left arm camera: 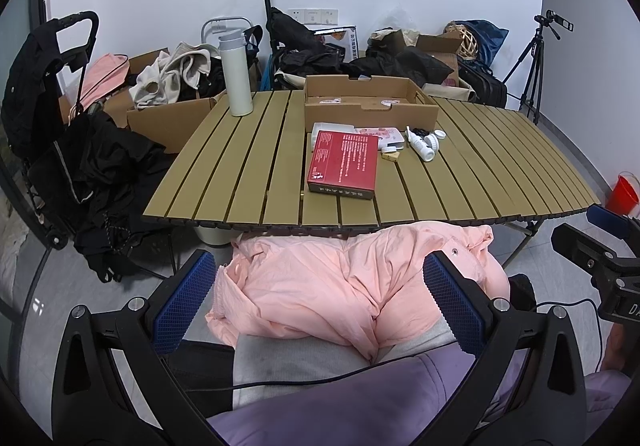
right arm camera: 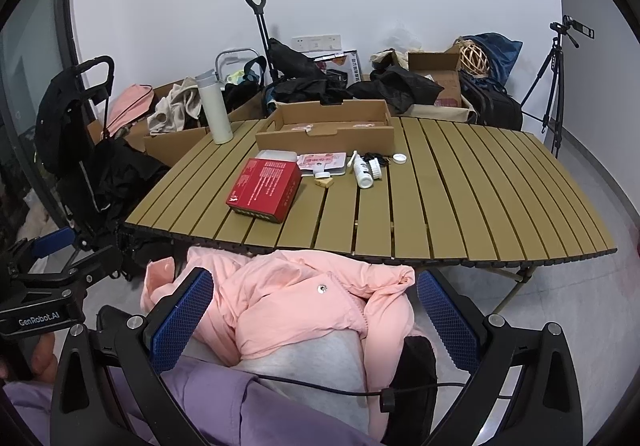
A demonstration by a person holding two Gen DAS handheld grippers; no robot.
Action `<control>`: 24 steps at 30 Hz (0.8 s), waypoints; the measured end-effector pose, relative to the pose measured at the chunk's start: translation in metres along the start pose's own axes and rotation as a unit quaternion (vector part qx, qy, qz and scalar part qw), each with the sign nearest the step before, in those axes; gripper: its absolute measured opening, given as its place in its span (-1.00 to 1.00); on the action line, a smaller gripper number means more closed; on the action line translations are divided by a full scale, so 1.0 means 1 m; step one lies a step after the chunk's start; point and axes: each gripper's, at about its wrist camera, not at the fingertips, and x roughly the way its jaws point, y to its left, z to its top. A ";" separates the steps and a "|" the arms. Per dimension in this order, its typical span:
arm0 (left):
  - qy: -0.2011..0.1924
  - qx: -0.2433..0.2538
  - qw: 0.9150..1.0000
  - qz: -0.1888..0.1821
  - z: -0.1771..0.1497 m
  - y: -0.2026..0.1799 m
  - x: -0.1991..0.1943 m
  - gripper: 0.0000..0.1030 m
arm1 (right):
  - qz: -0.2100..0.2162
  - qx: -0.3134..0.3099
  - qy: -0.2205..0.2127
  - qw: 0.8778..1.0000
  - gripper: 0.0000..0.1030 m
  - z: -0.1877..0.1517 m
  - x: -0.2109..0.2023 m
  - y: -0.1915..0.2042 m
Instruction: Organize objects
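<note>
**Both grippers wait open in front of the table**

The left gripper (left arm camera: 320, 302) hangs below the near edge of the slatted table (left arm camera: 240, 166), above a pink jacket (left arm camera: 340, 286) that lies on the person's lap. Its jaws stand wide apart and hold nothing; the jacket shows between the two blue pads but does not look pinched. The right gripper (right arm camera: 316, 322) is in a similar place, also above the pink jacket (right arm camera: 288, 298), with the jaws wide apart and empty.

On the table, a red box (left arm camera: 343, 162) lies flat near the middle, closer to the near edge than the other things. Just behind it there is a white tray (left arm camera: 330, 128), and a flat pink-and-white packet (left arm camera: 378, 134) beside it. To the right of the red box a small yellow block (left arm camera: 390, 156) rests on the slats, and further right a white bottle (left arm camera: 420, 146) lies on its side, near a white brush (left arm camera: 432, 140) and a small white cap (left arm camera: 440, 134). Behind these things an open cardboard box (left arm camera: 368, 102) stands at the far side of the table. A tall white flask (left arm camera: 236, 74) stands upright at the far left corner, well apart from the rest.

In the right wrist view the red box (right arm camera: 266, 186) sits left of the middle, with the white bottle (right arm camera: 363, 174) to its right.
</note>
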 end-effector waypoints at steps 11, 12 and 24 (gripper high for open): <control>0.023 -0.015 1.000 0.008 0.001 0.016 0.031 1.00 | -0.013 0.009 0.042 0.999 1.00 -0.010 0.031 -0.009; 0.021 -0.016 1.000 0.012 0.003 0.018 0.038 1.00 | -0.013 0.013 0.048 0.999 1.00 -0.012 0.037 -0.013; 0.010 0.012 1.000 0.007 0.069 0.041 0.142 1.00 | 0.038 0.013 0.107 0.993 0.63 0.019 0.143 -0.017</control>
